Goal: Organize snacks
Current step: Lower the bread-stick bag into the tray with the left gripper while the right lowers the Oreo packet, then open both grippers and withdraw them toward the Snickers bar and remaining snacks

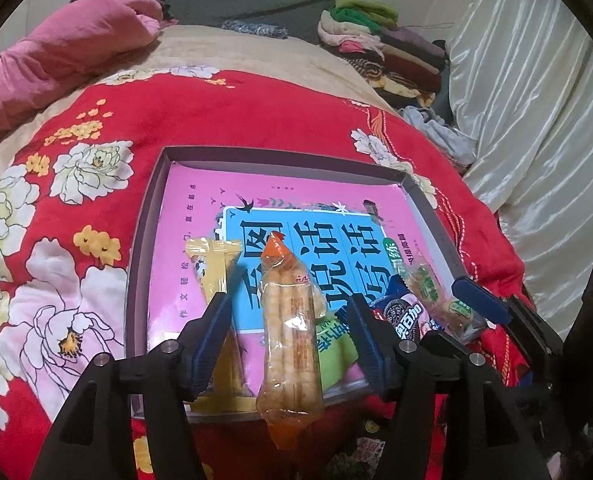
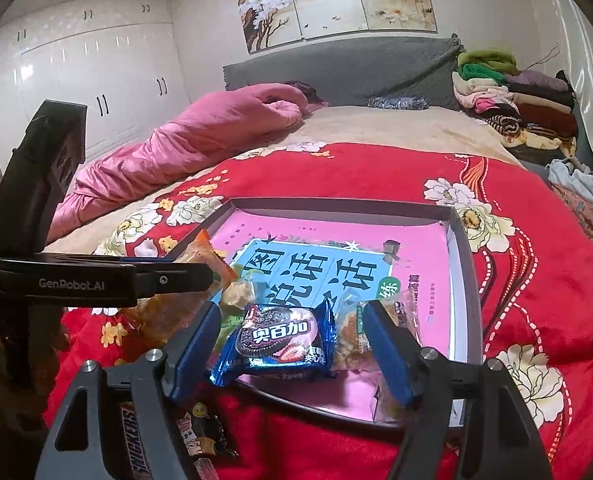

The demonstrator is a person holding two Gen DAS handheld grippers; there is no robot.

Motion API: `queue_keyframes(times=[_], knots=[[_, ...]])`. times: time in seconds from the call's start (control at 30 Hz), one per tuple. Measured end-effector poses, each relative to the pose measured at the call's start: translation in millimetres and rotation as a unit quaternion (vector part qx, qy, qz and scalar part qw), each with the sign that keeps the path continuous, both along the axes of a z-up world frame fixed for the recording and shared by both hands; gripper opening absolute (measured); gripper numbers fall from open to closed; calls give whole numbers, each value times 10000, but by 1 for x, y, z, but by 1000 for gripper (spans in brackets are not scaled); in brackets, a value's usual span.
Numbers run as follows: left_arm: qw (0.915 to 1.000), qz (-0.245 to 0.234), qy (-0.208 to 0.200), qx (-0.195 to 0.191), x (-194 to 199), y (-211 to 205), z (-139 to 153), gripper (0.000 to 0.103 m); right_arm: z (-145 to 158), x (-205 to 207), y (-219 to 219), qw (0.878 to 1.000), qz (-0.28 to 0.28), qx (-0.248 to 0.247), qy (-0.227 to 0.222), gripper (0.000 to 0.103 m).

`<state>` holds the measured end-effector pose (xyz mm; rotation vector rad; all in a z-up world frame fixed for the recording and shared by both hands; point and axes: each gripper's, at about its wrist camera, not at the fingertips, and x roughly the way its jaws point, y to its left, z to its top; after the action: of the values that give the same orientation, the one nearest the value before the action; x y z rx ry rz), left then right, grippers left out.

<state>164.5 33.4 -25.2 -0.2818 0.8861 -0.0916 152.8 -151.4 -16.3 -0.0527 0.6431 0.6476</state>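
Note:
A shallow grey box [image 1: 280, 152] lined with a pink book lies on the red flowered bedspread [image 1: 216, 120]. A long clear packet of orange rolls [image 1: 290, 344] lies over the box's front rim. It sits between the blue pads of my left gripper [image 1: 288, 298], which is open with gaps on both sides. A yellow packet [image 1: 212, 264] lies to its left and a green one [image 1: 332, 344] to its right. My right gripper [image 2: 291, 307] is open around a blue cookie packet [image 2: 280, 340] in the box. A clear pastry packet [image 2: 352, 336] lies against that packet's right side.
A Snickers bar [image 2: 136, 440] and a small cartoon packet [image 2: 200, 428] lie on the bedspread in front of the box. A pink quilt [image 2: 200, 136] is bunched at the left, and folded clothes [image 2: 512, 96] are stacked by the grey headboard [image 2: 336, 68]. A white curtain [image 1: 536, 100] hangs on the right.

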Motion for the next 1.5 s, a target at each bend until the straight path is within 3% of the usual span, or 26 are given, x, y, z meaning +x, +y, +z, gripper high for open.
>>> queue_keyframes(times=[0.2,0.53,0.7,1.5], knots=[[10000,-5,-25,7,-5,0,4,69,2,-1,-2,10000,-40,38,-40,79],[10000,43,-60,-20,-13,5,9,78,6,-3,-4,9999,-34,83,-114,80],[9998,89,-72,-138,-16,9,13,80,9,-3,-6,9997,-48,138,-170,81],[9998,177,1,117,-48,17,30,80,27,-16,-26,9983,-177,365,-423,85]])
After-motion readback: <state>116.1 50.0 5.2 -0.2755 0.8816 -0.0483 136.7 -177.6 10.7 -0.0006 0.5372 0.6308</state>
